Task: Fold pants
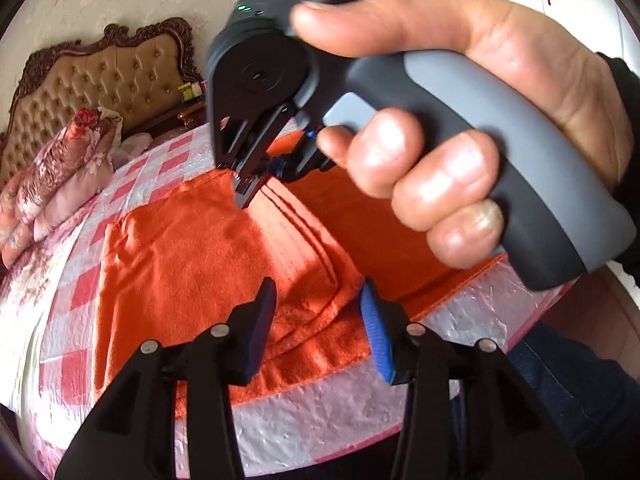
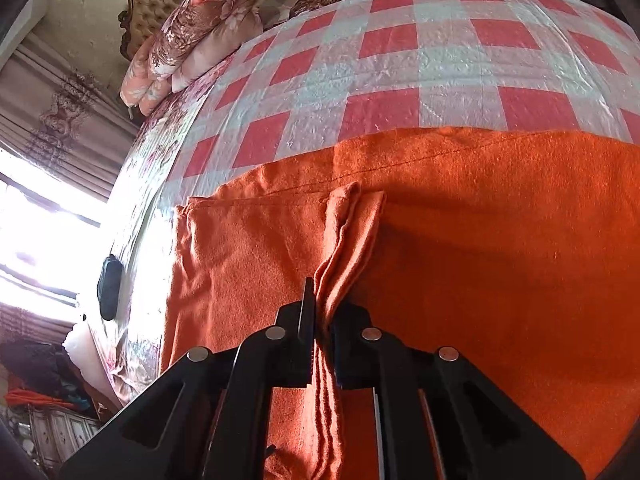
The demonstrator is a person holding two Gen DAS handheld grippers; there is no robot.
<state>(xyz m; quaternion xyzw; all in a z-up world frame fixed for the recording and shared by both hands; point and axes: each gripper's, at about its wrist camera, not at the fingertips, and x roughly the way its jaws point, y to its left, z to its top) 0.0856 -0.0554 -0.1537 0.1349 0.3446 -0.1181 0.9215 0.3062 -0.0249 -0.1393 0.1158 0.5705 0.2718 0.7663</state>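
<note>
The orange pants (image 1: 192,248) lie spread on the checked bed cover (image 1: 320,412). My left gripper (image 1: 320,328) is open, its blue pads on either side of a raised fold at the pants' near edge, not touching it. My right gripper (image 1: 256,184) shows in the left wrist view, held in a hand above the pants' far side. In the right wrist view my right gripper (image 2: 322,320) is shut on a pinched ridge of the orange pants (image 2: 500,240) and lifts that fold off the flat cloth.
Folded floral quilts (image 1: 60,176) and a tufted headboard (image 1: 100,80) stand at the bed's head. A dark object (image 2: 109,288) lies at the bed's left edge near a bright window (image 2: 36,240). The person's legs (image 1: 560,392) are at the bed's near side.
</note>
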